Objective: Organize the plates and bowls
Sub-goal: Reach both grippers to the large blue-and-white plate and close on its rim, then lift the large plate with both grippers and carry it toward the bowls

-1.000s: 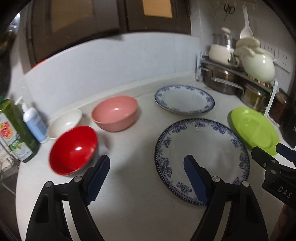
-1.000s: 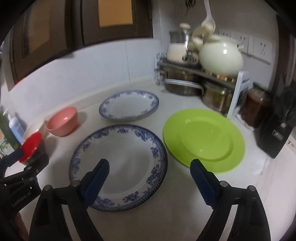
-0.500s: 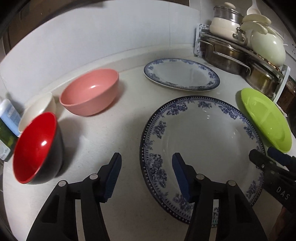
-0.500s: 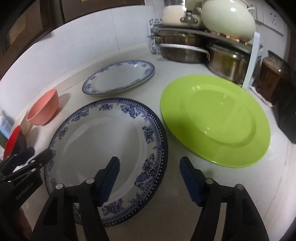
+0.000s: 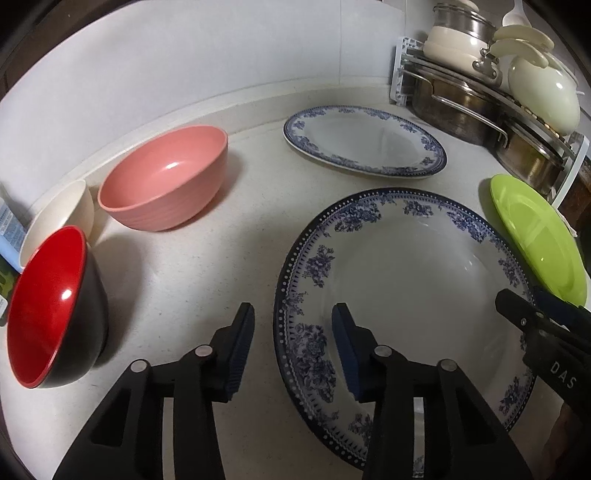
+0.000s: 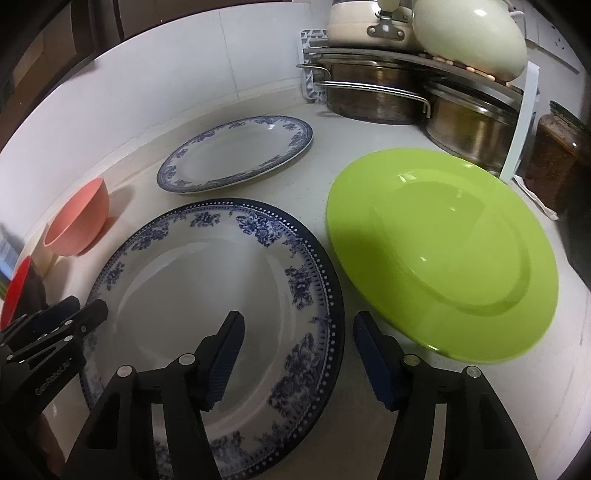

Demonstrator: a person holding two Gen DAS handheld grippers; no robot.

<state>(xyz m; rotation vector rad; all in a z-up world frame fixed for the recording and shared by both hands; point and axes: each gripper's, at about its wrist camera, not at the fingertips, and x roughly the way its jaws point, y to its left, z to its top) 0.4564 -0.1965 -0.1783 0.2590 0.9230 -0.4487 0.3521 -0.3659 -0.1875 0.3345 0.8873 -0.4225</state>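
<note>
A large blue-and-white plate (image 5: 406,295) (image 6: 207,295) lies flat on the counter. My left gripper (image 5: 291,332) is open and straddles its left rim, one finger outside and one over the plate. My right gripper (image 6: 295,343) is open and straddles its right rim. A smaller blue-and-white plate (image 5: 364,142) (image 6: 236,157) lies behind it. A green plate (image 5: 535,240) (image 6: 439,236) lies to the right. A pink bowl (image 5: 166,184) (image 6: 77,221), a cream bowl (image 5: 59,218) and a red-and-black bowl (image 5: 51,314) (image 6: 16,291) stand at the left.
A rack with steel pots (image 6: 373,98) and cream cookware (image 6: 469,33) stands at the back right. A dark jar (image 6: 557,155) is at the far right. A bottle (image 5: 9,236) is at the left edge. A white wall runs behind the counter.
Both grippers have come down and forward to the large plate's opposite rims, and their jaws have narrowed.
</note>
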